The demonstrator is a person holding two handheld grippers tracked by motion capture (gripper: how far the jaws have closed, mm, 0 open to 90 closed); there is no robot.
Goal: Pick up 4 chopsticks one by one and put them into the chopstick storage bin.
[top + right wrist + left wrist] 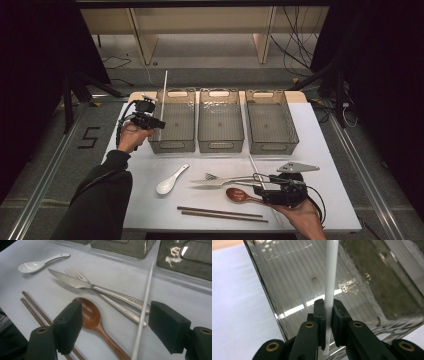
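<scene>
Nearest, the right tongs stood spread above the worktop, a white chopstick lying between their jaws beside a brown wooden spoon, knife and fork. Farther left, the left tongs pinched another white chopstick upright, just beside the leftmost basket.

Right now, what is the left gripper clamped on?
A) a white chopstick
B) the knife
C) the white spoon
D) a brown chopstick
A: the left gripper has its jaws shut on a white chopstick, held upright at the left basket, as the left gripper view shows.
</scene>
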